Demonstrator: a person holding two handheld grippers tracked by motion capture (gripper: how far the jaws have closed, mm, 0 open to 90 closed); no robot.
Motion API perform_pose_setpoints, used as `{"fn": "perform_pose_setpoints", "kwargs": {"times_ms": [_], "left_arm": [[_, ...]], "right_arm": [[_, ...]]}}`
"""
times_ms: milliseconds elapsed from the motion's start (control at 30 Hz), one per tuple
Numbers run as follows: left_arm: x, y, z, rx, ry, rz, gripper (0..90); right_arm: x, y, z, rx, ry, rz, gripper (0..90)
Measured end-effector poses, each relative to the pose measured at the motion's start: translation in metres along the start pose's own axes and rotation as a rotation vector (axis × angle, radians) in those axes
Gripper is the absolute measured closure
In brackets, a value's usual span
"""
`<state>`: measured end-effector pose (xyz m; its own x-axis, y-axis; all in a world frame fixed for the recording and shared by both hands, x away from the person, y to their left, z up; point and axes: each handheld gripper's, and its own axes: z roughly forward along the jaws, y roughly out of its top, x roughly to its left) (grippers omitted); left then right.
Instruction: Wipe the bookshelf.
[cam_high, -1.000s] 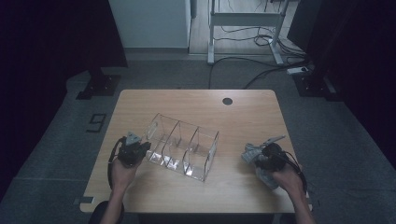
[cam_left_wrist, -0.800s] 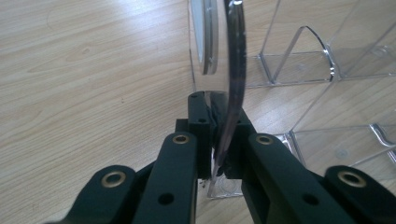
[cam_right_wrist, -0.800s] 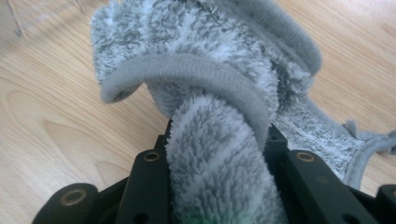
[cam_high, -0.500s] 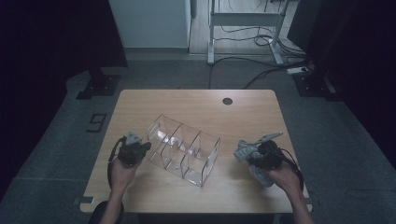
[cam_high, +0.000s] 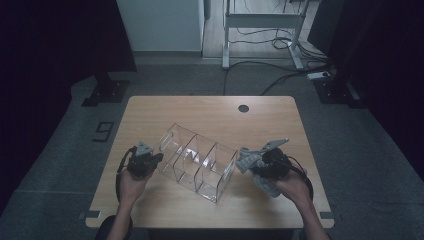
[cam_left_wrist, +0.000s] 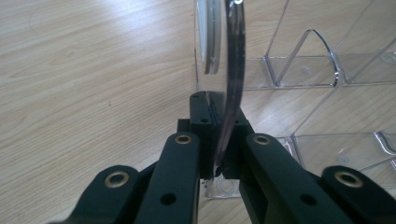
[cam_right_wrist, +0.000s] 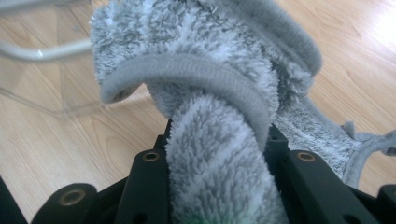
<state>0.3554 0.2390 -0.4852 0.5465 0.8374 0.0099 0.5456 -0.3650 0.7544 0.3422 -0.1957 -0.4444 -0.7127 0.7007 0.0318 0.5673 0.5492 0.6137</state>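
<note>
Gripping the end wall of a clear plastic organizer (cam_high: 197, 162), the left gripper (cam_high: 145, 161) has its jaws clamped together on that thin panel, the three compartments extending away beyond its tips over the wooden table (cam_high: 210, 112). The right gripper (cam_high: 248, 161), just beside the organizer's far end, is clamped on a bunched grey cloth (cam_right_wrist: 210, 107).

The high view was dim with dark edges; the bench (cam_high: 210, 112) looked bright and sharp up close.
</note>
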Motion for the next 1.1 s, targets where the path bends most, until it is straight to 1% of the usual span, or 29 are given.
{"fn": "perform_pose_setpoints", "kwargs": {"times_ms": [100,233,467,633,933,967,1067,1100], "left_arm": [[-0.001,0.001,0.000,0.002,-0.008,0.009,87.1],[-0.002,0.001,0.000,0.005,-0.015,0.010,87.0],[-0.004,0.002,0.001,0.014,0.001,0.012,87.0],[-0.008,0.004,0.002,0.024,0.033,0.022,87.0],[-0.010,0.004,0.002,0.029,0.047,0.020,86.9],[-0.010,0.004,0.002,0.029,0.047,0.018,86.9],[-0.010,0.005,0.002,0.030,0.047,0.017,86.9],[-0.010,0.005,0.003,0.030,0.047,0.014,86.9]], "right_arm": [[0.004,0.006,0.003,-0.010,0.000,-0.016,63.4],[0.009,0.010,0.007,-0.020,-0.009,-0.037,63.2],[0.013,0.014,0.014,-0.037,-0.010,-0.058,63.7],[0.022,0.016,0.011,-0.037,-0.010,-0.095,63.9],[0.038,0.015,0.007,-0.036,-0.016,-0.141,63.9],[0.039,0.015,0.006,-0.036,-0.010,-0.152,63.8],[0.044,0.015,0.003,-0.037,0.000,-0.166,63.9],[0.046,0.014,0.003,-0.042,-0.002,-0.169,63.9]]}}
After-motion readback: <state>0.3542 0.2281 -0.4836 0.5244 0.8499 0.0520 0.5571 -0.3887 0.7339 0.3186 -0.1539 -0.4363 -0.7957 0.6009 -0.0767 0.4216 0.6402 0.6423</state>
